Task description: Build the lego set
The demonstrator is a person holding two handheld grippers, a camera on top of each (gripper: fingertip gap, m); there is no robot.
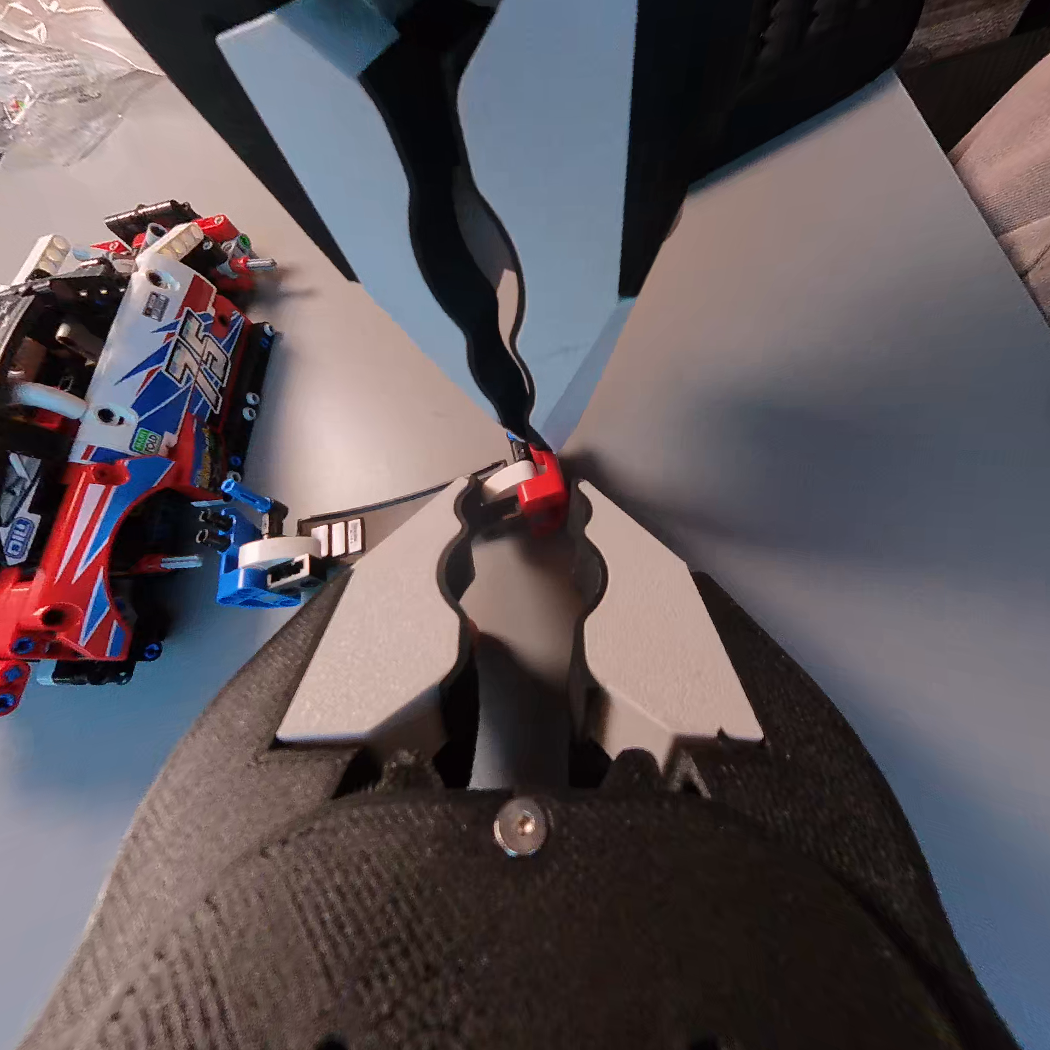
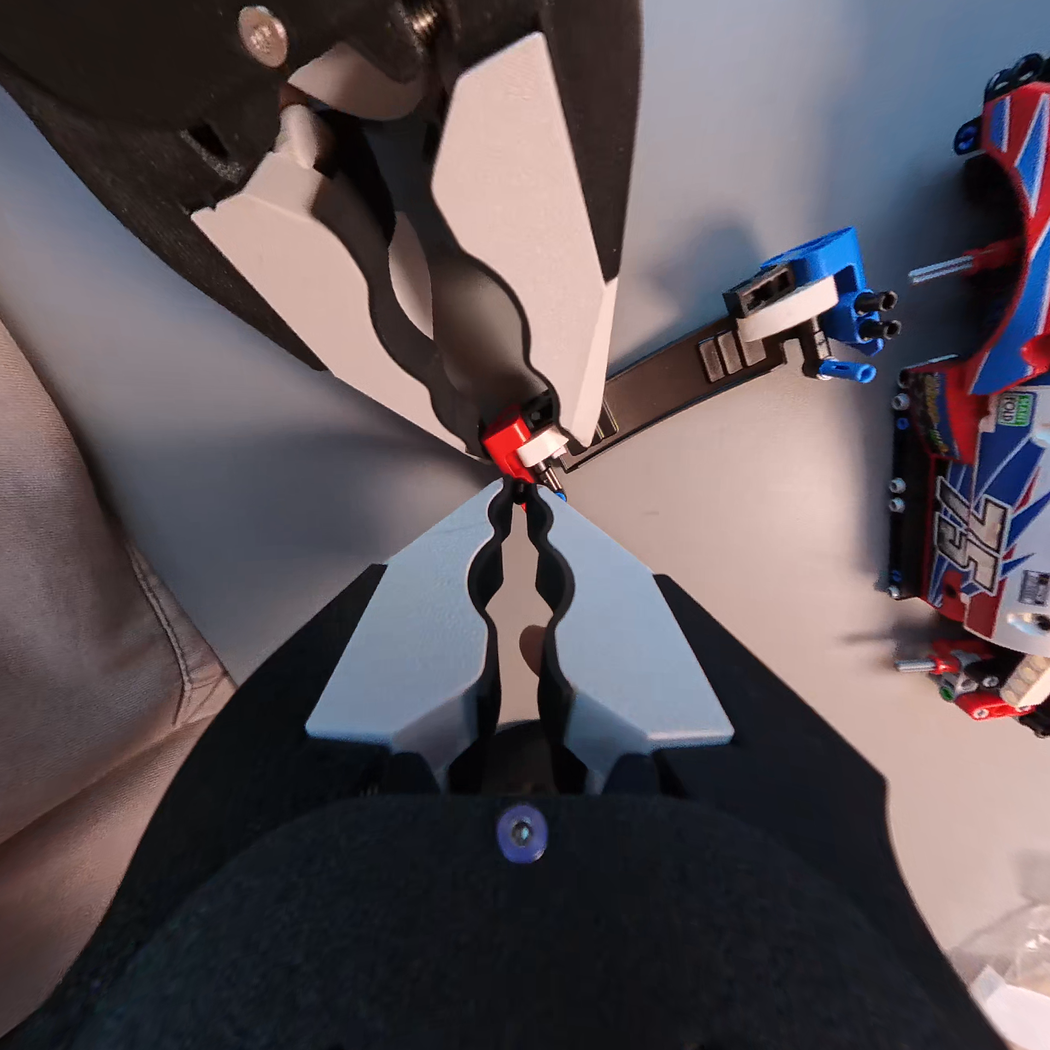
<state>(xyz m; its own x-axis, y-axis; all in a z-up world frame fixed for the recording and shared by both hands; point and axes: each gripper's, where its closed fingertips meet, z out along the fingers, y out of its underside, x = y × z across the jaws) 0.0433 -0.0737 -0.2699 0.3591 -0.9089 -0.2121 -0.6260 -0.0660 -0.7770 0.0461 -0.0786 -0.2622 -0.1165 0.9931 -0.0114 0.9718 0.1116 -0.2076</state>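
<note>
A long black wing panel [image 1: 409, 503] lies over the grey table [image 1: 795, 454], with a blue-and-white bracket [image 1: 255, 562] at its far end and a red connector [image 1: 542, 494] with a white piece at its near end. My left gripper [image 1: 525, 488] is shut on that red end. My right gripper [image 2: 521, 491] comes from the opposite side, tips nearly closed on a small dark pin with a blue tip, pressed against the red connector [image 2: 503, 434]. The panel [image 2: 670, 386] and bracket [image 2: 818, 273] also show in the right wrist view. The two grippers meet tip to tip.
The red, white and blue race car body [image 1: 142, 426] lies on the table left of the panel; it also shows in the right wrist view [image 2: 994, 511]. A clear plastic bag [image 1: 45, 74] lies at the far corner. A grey cushioned seat [image 2: 57, 568] borders the table edge. Less than 4 cm separates the two grippers' tips.
</note>
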